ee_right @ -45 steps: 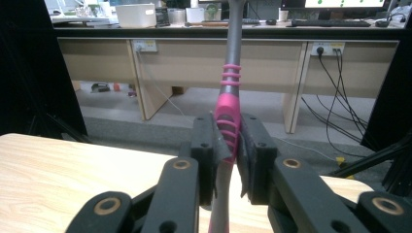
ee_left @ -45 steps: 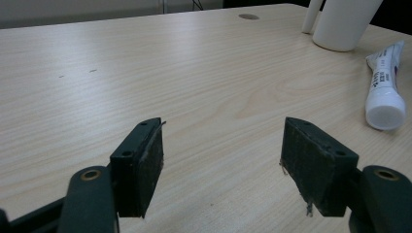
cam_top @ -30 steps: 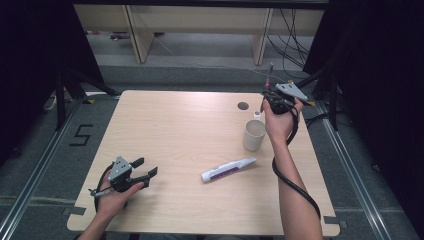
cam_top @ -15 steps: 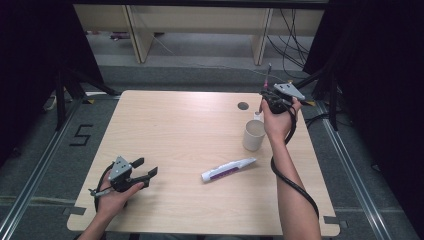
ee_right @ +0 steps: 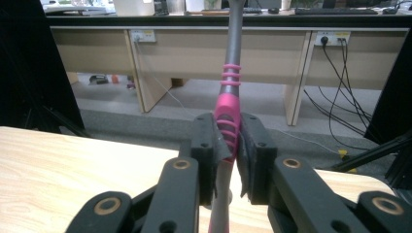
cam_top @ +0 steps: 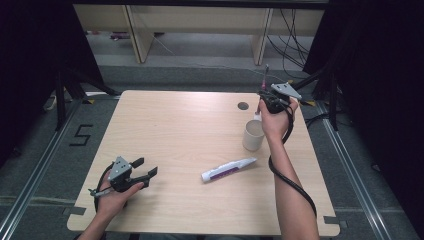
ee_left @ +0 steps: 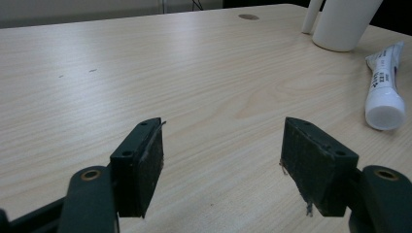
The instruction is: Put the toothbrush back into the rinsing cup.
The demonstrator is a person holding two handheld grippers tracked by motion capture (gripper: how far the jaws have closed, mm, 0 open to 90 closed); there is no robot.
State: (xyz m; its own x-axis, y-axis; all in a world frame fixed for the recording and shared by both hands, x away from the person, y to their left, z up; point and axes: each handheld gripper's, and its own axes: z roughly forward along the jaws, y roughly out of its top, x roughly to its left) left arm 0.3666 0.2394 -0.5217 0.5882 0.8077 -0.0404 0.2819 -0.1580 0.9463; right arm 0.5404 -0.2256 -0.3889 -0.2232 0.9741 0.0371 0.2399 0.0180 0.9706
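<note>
Nearest, the left gripper rests on the surface, jaws apart and empty; farther off, the right gripper is clamped on a pink toothbrush above the white cup, which likely calls for lowering it in.

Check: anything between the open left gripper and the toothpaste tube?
Nothing visible. The left gripper is open with bare table between it and the tube. The cup stands beyond the tube, off the path. The right gripper holds the toothbrush near the cup.
</note>
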